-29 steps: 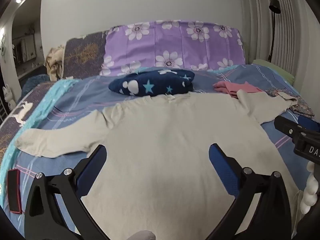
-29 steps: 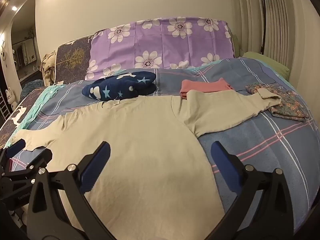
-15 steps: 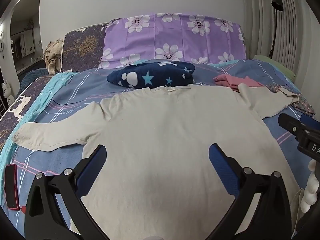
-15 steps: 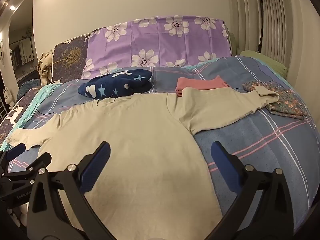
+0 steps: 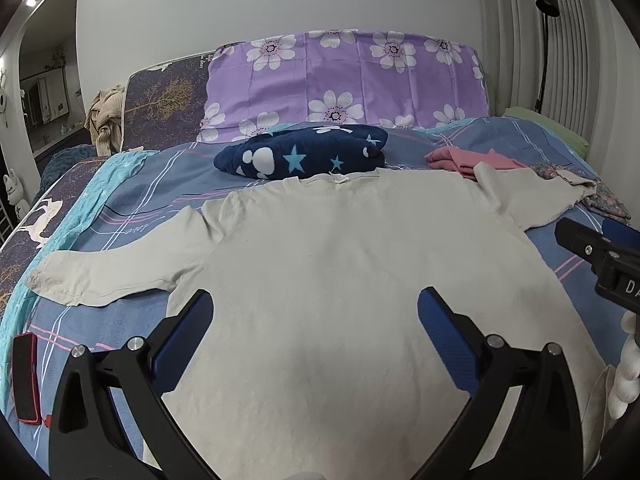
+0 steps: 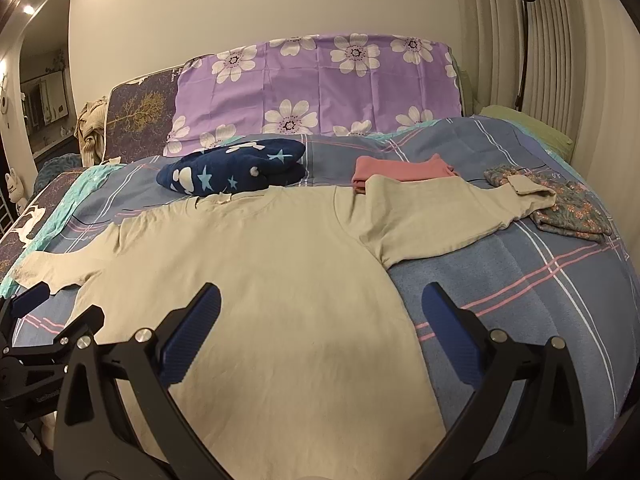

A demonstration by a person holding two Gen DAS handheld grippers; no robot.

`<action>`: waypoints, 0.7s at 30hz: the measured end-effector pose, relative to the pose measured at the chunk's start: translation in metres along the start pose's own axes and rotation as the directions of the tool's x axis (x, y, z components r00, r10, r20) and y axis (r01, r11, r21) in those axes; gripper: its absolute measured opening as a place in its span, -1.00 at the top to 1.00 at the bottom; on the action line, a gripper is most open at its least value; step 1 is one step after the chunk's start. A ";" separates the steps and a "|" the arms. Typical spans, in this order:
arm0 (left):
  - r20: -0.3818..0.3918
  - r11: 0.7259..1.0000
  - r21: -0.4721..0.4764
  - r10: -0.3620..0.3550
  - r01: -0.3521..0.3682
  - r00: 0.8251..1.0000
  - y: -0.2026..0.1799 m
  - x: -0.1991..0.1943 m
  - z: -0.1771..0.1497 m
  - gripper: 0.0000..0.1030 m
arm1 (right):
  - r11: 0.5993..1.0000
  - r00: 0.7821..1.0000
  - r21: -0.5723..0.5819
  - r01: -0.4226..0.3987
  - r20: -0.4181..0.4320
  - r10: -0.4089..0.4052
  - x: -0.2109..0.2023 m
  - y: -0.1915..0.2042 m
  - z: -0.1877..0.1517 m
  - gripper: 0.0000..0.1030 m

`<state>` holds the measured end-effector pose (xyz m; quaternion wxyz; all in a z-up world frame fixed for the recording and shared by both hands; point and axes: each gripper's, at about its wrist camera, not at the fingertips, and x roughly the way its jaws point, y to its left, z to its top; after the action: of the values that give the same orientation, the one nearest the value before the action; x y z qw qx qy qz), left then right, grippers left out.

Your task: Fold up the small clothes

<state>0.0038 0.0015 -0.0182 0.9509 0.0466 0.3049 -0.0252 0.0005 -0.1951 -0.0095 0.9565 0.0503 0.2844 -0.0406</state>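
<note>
A beige long-sleeved shirt [image 5: 340,264] lies flat on the bed, collar away from me, both sleeves spread out; it also shows in the right wrist view [image 6: 256,264]. My left gripper [image 5: 316,312] is open and empty above the shirt's lower middle. My right gripper [image 6: 320,308] is open and empty over the shirt's right side edge. The right gripper's tip shows at the right edge of the left wrist view [image 5: 600,248]. The left gripper shows at the left edge of the right wrist view [image 6: 36,332].
Past the collar lie a folded navy star garment [image 5: 304,152], a folded pink garment [image 5: 464,160] and a floral cloth [image 6: 568,204] under the right cuff. A purple flowered pillow [image 5: 344,84] stands behind. A red-edged phone [image 5: 26,380] lies at the left. The blue plaid bedspread [image 6: 520,280] shows at the right.
Both grippers have risen and pulled back slightly, so the shirt sits lower in both views. Both stay open. The shirt has not moved.
</note>
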 end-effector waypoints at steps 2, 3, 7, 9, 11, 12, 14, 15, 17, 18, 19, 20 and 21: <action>0.004 1.000 0.000 0.004 -0.004 1.000 0.000 -0.001 0.000 -0.97 | 1.000 1.000 -0.002 0.000 0.000 0.000 0.000 0.000 0.000 -0.96; 0.006 1.000 0.000 0.005 -0.005 1.000 0.000 -0.002 0.000 -0.97 | 1.000 1.000 -0.003 0.000 0.000 0.000 -0.001 0.001 0.000 -0.96; 0.010 1.000 0.000 0.005 -0.005 1.000 0.002 -0.004 -0.002 -0.97 | 1.000 1.000 -0.013 0.002 0.003 -0.002 -0.003 0.003 -0.002 -0.96; 0.010 1.000 0.000 0.009 -0.009 1.000 0.002 -0.004 -0.003 -0.97 | 1.000 1.000 -0.017 0.001 0.003 -0.001 -0.004 0.004 -0.002 -0.96; 0.008 1.000 -0.003 0.017 -0.017 1.000 0.003 -0.004 -0.003 -0.97 | 1.000 1.000 -0.018 -0.002 0.001 0.002 -0.005 0.004 -0.003 -0.96; 0.007 1.000 -0.005 0.021 -0.021 1.000 0.004 -0.004 -0.002 -0.97 | 1.000 1.000 -0.018 0.000 0.001 0.000 -0.005 0.004 -0.003 -0.96; 0.007 1.000 -0.011 0.029 -0.028 1.000 0.006 -0.005 -0.002 -0.97 | 1.000 1.000 -0.017 0.006 -0.001 -0.006 -0.005 0.004 -0.004 -0.96; 0.008 0.999 -0.014 0.031 -0.031 0.999 0.007 -0.005 -0.003 -0.97 | 1.000 1.000 -0.016 0.009 -0.002 -0.009 -0.004 0.004 -0.004 -0.96; 0.010 0.999 -0.016 0.034 -0.034 0.999 0.009 -0.007 -0.003 -0.97 | 1.000 1.000 -0.016 0.011 -0.006 -0.011 -0.004 0.003 -0.005 -0.96; 0.011 0.999 -0.017 0.035 -0.035 0.999 0.009 -0.007 -0.003 -0.97 | 1.000 1.000 -0.018 0.013 -0.006 -0.013 -0.004 0.003 -0.005 -0.96; 0.012 0.999 -0.018 0.036 -0.036 0.999 0.010 -0.007 -0.004 -0.97 | 1.000 1.000 -0.019 0.014 -0.006 -0.014 -0.004 0.004 -0.005 -0.96; 0.011 0.999 -0.019 0.037 -0.037 0.999 0.011 -0.007 -0.004 -0.97 | 1.000 1.000 -0.024 0.013 -0.005 -0.013 -0.004 0.005 -0.005 -0.96; 0.011 0.999 -0.022 0.038 -0.038 0.999 0.013 -0.007 -0.005 -0.97 | 1.000 1.000 -0.028 0.011 -0.004 -0.011 -0.004 0.006 -0.005 -0.96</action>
<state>-0.0032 0.0146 -0.0173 0.9534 0.0421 0.2988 -0.0040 -0.0054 -0.1882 -0.0109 0.9564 0.0353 0.2870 -0.0416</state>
